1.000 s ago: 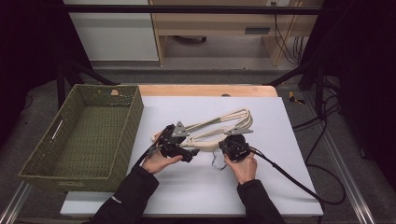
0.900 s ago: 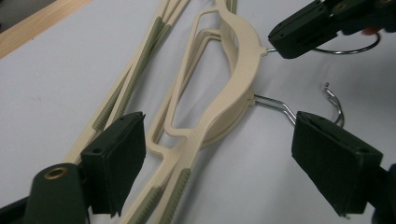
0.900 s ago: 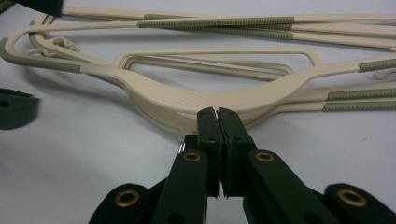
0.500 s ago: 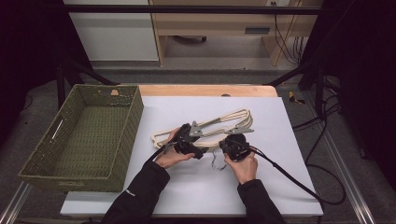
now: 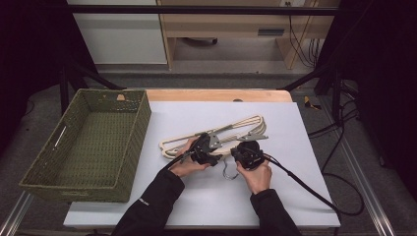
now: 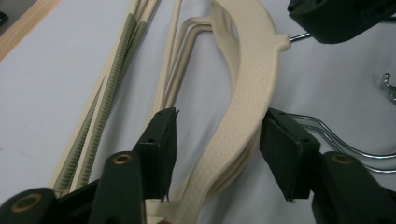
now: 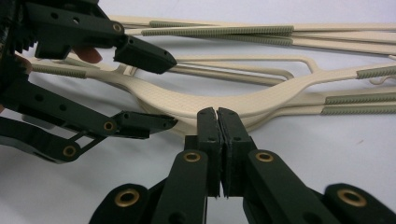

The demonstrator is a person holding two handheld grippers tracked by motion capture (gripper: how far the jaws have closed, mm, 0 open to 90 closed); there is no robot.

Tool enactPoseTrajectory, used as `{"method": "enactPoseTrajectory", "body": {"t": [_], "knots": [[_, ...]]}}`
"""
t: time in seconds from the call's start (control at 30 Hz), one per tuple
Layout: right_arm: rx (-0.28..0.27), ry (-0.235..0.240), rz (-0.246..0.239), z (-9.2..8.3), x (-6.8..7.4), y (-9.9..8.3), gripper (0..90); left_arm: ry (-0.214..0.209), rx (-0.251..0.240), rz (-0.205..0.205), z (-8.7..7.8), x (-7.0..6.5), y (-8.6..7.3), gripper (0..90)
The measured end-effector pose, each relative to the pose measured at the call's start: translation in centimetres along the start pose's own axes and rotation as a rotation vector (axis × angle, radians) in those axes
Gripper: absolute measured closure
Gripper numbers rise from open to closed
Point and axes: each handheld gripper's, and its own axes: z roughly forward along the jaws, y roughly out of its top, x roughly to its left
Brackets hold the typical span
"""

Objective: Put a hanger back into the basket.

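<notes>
With the right tool (image 7: 218,116) clenched on the neck of the cream hangers (image 5: 236,129) stacked mid-desk (image 5: 305,147), the left tool (image 6: 217,154), jaws just closing but not yet touching (shoulder between them), should centre on that arm before squeezing.

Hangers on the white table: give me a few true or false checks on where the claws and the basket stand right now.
1. The left claw straddles the cream hangers with a gap at each pad. True; its jaws have just been closing.
2. The right claw stands wide open. False: its jaws are together, at the hanger neck.
3. The green wicker basket holds a hanger. False: nothing shows inside it.
4. The basket sits at the table's left. True.
5. Metal hooks lie on the white tabletop. True.
</notes>
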Motion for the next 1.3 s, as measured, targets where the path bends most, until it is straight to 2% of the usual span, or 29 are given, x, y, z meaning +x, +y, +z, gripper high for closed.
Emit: {"method": "enactPoseTrajectory", "body": {"t": [0.13,0.2,0.4,0.47,0.53,0.67,0.7,0.73,0.77,0.9,1.0,1.13,1.3], "knots": [[-0.004,-0.004,-0.001,-0.1,0.0,0.1,89.2,0.018,0.002,0.027,0.0,-0.2,0.1,58.7],[-0.006,-0.002,-0.003,-0.1,0.0,0.1,89.1,0.01,-0.007,0.034,-0.1,-0.3,0.1,63.4],[-0.001,0.003,0.002,-0.3,0.0,0.1,88.5,0.014,0.01,0.087,-0.2,-0.6,0.2,66.7],[-0.006,0.014,0.001,-0.4,-0.1,0.2,84.9,0.015,0.007,0.098,-0.1,-0.7,0.1,67.4],[-0.028,0.024,0.005,-0.9,-0.1,0.5,79.9,0.02,0.008,0.105,-0.1,-0.7,0.1,67.7],[-0.126,0.028,-0.01,-3.3,-0.6,1.1,72.4,0.017,0.006,0.113,-0.3,-0.7,0.1,68.1],[-0.158,0.013,-0.024,-4.0,-1.0,1.3,69.3,0.016,0.0,0.11,-0.4,-0.6,0.1,68.4],[-0.185,-0.001,-0.01,-4.8,-1.3,1.5,66.8,0.016,-0.004,0.109,-0.5,-0.6,0.2,68.6],[-0.21,-0.004,-0.022,-5.6,-1.9,1.5,65.3,0.016,-0.007,0.108,-0.7,-0.5,0.2,68.9],[-0.283,-0.003,-0.001,-7.7,-4.0,1.0,58.2,0.017,-0.009,0.116,-1.6,0.0,0.3,70.9],[-0.299,0.0,0.021,-8.2,-5.5,-0.1,53.6,0.013,-0.016,0.105,-2.2,0.6,0.4,72.2],[-0.281,-0.001,0.026,-8.2,-6.9,-1.5,44.1,0.026,-0.02,0.103,-2.7,1.1,0.9,74.4],[-0.308,0.026,0.047,-8.2,-7.7,-2.7,31.4,0.034,-0.023,0.085,-3.4,1.9,1.3,79.2]]}}
